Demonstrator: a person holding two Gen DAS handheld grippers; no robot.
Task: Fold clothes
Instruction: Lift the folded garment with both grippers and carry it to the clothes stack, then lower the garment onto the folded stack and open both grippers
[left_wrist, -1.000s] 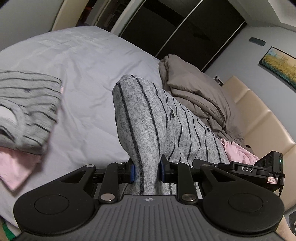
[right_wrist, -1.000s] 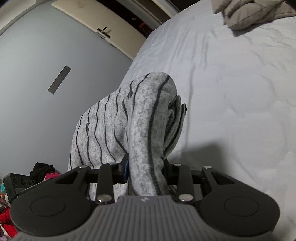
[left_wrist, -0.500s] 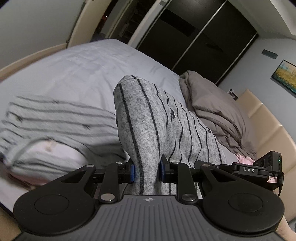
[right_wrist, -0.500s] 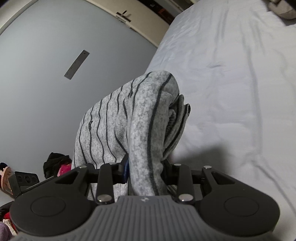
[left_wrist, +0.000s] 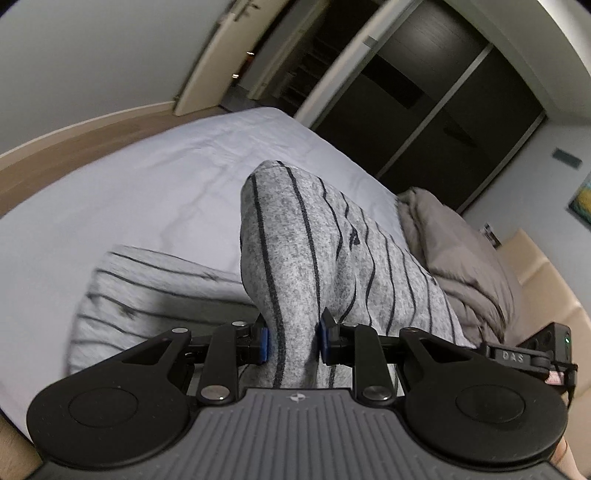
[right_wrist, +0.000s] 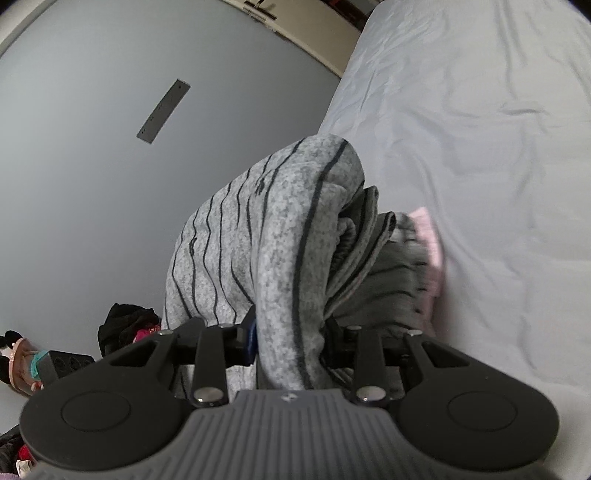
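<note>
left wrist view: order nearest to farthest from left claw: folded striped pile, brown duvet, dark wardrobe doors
1. Folded striped pile, just ahead-left of the left claw, on the bed.
2. Brown duvet, ahead-right, further up the bed.
3. Dark wardrobe doors, beyond the bed.

"DAS" is read on a black device (left_wrist: 526, 354), just right of the striped grey garment (left_wrist: 314, 266). No other lettering is legible.

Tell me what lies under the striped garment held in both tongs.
Under the held striped garment lies another folded striped piece on the white bed sheet, with pink fabric at its edge. What sits beneath that piece is covered.
</note>
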